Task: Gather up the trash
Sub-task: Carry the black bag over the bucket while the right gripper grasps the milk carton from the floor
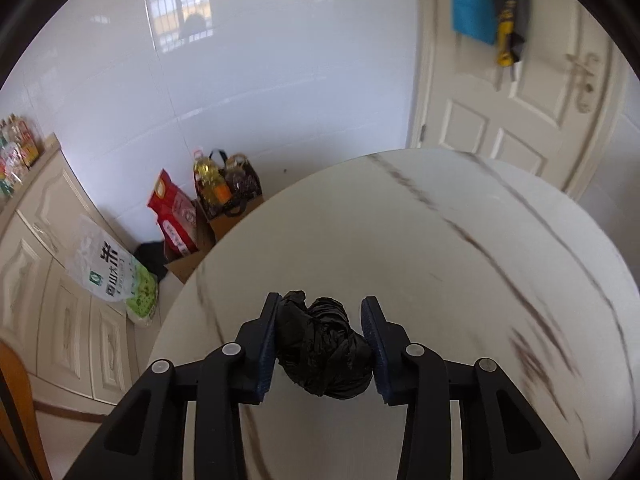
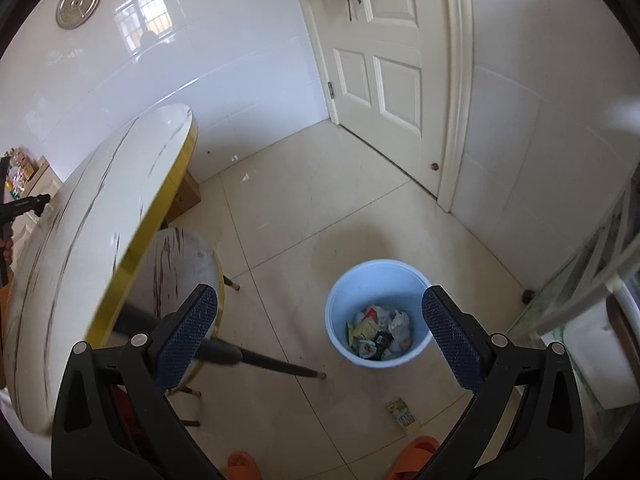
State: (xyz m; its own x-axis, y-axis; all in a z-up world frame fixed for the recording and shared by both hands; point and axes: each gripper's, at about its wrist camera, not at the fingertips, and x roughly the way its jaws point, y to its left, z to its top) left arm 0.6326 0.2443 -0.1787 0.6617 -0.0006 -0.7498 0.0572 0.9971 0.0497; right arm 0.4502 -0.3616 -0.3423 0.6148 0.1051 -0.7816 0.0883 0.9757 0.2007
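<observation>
In the left wrist view a crumpled black plastic bag [image 1: 324, 352] lies on the round white marble table [image 1: 440, 240]. My left gripper [image 1: 322, 300] is shut on it, with a pad against each side. The right wrist view looks down on a light blue bin [image 2: 376, 280] on the tiled floor, holding several wrappers and bits of paper. My right gripper [image 2: 320, 294] hangs open above the floor just left of the bin, with nothing between its fingers. A small printed packet [image 2: 404, 416] lies on the floor in front of the bin.
A round stool [image 2: 180, 256] stands under the yellow-edged table [image 2: 100, 208]. Orange slippers [image 2: 416, 456] show at the bottom edge. Rice bags [image 1: 112, 276], a cardboard box [image 1: 192, 256] and oil bottles [image 1: 210, 180] stand by the cabinet [image 1: 36, 256]. A white door [image 2: 384, 76] is shut.
</observation>
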